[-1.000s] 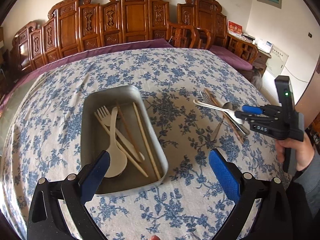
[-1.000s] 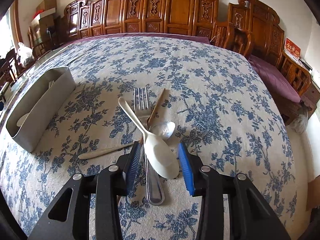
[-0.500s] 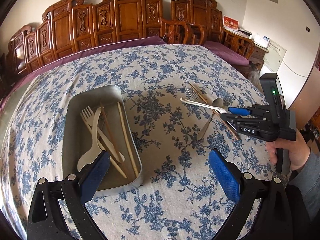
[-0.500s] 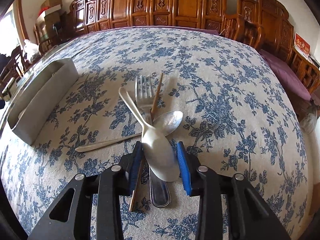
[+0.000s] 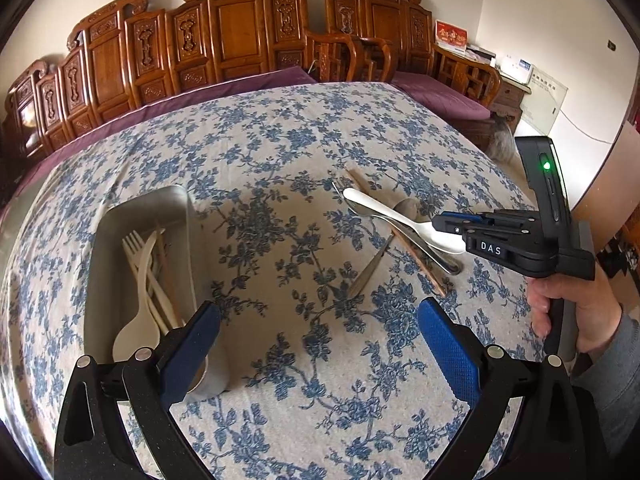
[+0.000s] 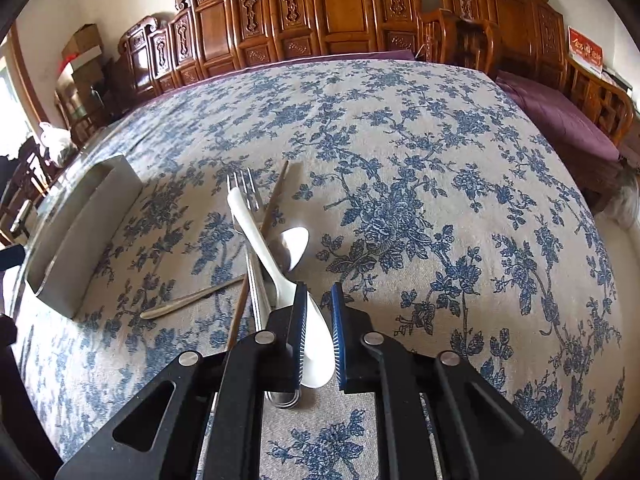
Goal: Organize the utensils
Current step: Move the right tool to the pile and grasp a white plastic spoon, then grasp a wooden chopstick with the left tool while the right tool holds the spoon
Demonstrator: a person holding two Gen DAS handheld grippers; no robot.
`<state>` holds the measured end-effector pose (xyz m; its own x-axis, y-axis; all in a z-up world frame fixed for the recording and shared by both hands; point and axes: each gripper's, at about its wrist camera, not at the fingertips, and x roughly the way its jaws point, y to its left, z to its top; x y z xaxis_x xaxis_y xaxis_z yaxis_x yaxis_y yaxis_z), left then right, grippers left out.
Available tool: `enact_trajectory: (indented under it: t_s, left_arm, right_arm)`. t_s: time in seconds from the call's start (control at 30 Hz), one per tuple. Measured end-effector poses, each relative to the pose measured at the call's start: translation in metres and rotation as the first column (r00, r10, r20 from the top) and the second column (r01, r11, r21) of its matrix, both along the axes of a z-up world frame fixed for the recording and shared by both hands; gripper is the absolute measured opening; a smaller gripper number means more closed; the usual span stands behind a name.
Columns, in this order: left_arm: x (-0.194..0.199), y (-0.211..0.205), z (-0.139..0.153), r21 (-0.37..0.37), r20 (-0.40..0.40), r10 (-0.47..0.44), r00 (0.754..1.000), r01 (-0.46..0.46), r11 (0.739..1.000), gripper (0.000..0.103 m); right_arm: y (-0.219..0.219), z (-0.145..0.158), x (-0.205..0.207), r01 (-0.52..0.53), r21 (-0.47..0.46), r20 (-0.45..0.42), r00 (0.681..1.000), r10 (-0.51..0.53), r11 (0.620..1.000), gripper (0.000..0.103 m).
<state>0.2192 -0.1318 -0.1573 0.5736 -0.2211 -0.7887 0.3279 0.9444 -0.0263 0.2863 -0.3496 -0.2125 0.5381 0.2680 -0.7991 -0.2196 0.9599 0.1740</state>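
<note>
The right gripper point(image 6: 318, 332) has its two blue pads closed around the bowl of the white spoon point(image 6: 260, 248), gripping it from both sides, while the handle of the spoon points away over the pile. The left gripper point(image 5: 320, 344) hangs wide open above the cloth, holding nothing, just beside the near corner of the metal tray point(image 5: 188, 208). The white spoon lies on top of the other loose utensils on the bench point(image 6: 440, 160): a steel fork point(image 6: 242, 184), a steel spoon point(image 6: 294, 244), a brown chopstick point(image 6: 276, 196) and a flat knife-like piece point(image 6: 188, 298), all crossing each other. I think the risk is in the lift. The bowl is smooth and curved, so it may slip or turn between the pads, and the long handle may then swing down. The handle also crosses the fork and the chopstick, so a low or sideways pull could drag them over the cloth. The tray stands well apart to the left and already holds a pale fork point(image 5: 134, 248), a pale spoon point(image 5: 134, 332) and chopsticks point(image 5: 164, 264), so free room in it is limited. The open left gripper near the tray could be in the way of the delivery.
</note>
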Motion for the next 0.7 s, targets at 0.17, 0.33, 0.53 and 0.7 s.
enact_trajectory:
  t_s: [0.17,0.33,0.53,0.7]
  left_arm:
    - [0.008,-0.012,-0.011,0.008,-0.027,0.003,1.0,-0.003,1.0,0.095]
    - [0.023,-0.018,-0.026,-0.018,-0.078,0.037,0.996,-0.038,0.999,0.095]
    - [0.032,-0.033,-0.034,-0.042,-0.102,0.052,0.993,-0.056,0.998,0.095]
    - [0.037,-0.054,-0.04,-0.054,-0.119,0.043,0.992,-0.05,0.997,0.085]
  right_arm:
    - [-0.002,0.0,0.001,-0.011,0.013,-0.002,1.0,0.011,1.0,0.017]
    - [-0.005,-0.009,0.004,-0.019,-0.004,-0.034,0.999,0.019,1.0,0.025]
    - [-0.008,-0.01,0.004,-0.037,0.013,-0.039,0.999,0.037,0.999,0.01]
    - [-0.017,0.002,0.002,-0.024,0.071,-0.008,1.0,0.024,0.997,0.005]
